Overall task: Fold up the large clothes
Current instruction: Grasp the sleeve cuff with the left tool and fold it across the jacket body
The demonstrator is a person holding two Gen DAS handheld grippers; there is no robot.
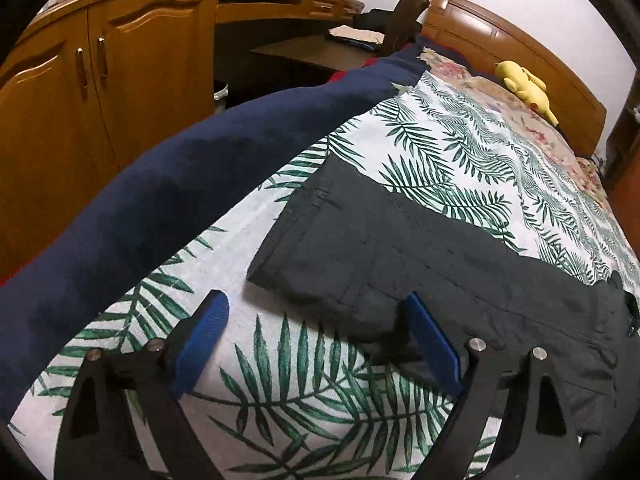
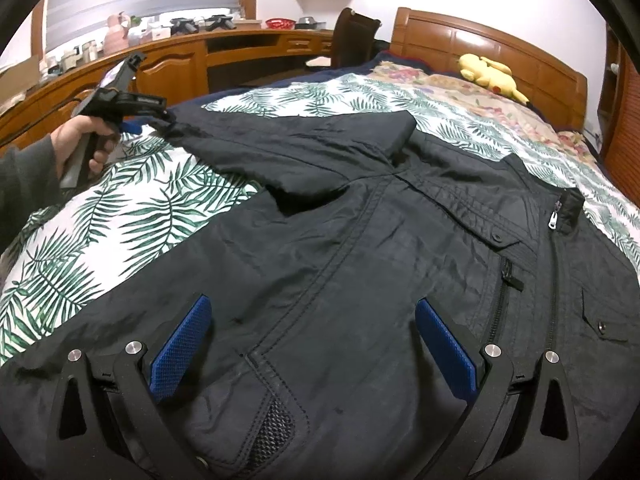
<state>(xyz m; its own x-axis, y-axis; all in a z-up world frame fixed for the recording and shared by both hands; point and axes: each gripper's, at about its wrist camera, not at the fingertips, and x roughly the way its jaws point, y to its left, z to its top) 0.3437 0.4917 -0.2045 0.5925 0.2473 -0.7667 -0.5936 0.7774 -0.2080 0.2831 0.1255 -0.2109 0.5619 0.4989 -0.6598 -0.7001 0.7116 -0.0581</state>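
A black jacket (image 2: pixel 360 248) lay zipped and front up across the leaf-print bedspread (image 2: pixel 100 216), the right gripper (image 2: pixel 312 344) wide open over its lower front, while the left gripper (image 2: pixel 136 120) reached its sleeve (image 2: pixel 248 148) near the bed's left edge.

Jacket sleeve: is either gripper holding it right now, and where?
Neither holds it. The left gripper is open at the sleeve cuff edge, not clamped; the right gripper is open above the jacket body.

A yellow plush toy (image 2: pixel 491 73) lies by the wooden headboard (image 2: pixel 480 46) on a bed with a leaf-print sheet (image 1: pixel 280 392). A navy blanket (image 1: pixel 140 216) drapes its edge; a red basket (image 2: pixel 280 23) sits on the counter (image 2: pixel 240 36).
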